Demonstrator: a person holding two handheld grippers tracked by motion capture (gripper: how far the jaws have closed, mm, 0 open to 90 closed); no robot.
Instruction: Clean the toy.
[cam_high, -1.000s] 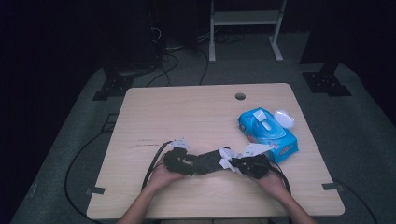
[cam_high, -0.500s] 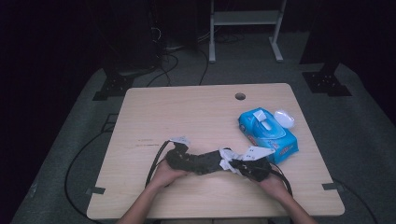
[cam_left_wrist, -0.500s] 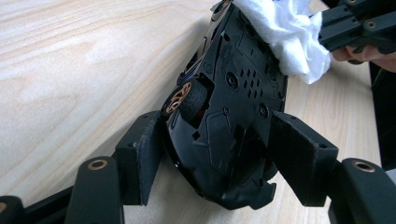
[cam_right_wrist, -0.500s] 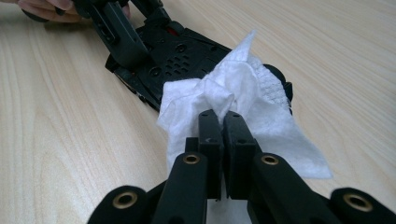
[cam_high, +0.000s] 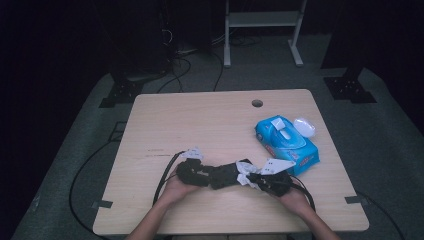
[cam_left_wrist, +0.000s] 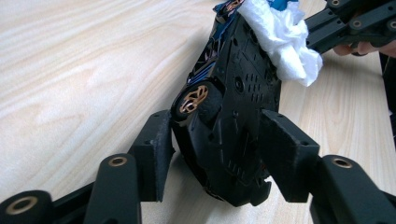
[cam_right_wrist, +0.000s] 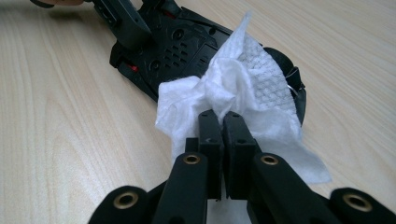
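My left gripper (cam_left_wrist: 215, 158) has just been closing and clamps the black toy car (cam_left_wrist: 233, 116); my right gripper (cam_right_wrist: 222, 126) pinches a white wipe (cam_right_wrist: 238, 93) against the car's underside.

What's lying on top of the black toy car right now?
A crumpled white wipe lies on the toy car, which is tipped so its black underside shows. The right claw pinches the wipe. The part of the underside beneath the wipe is covered.
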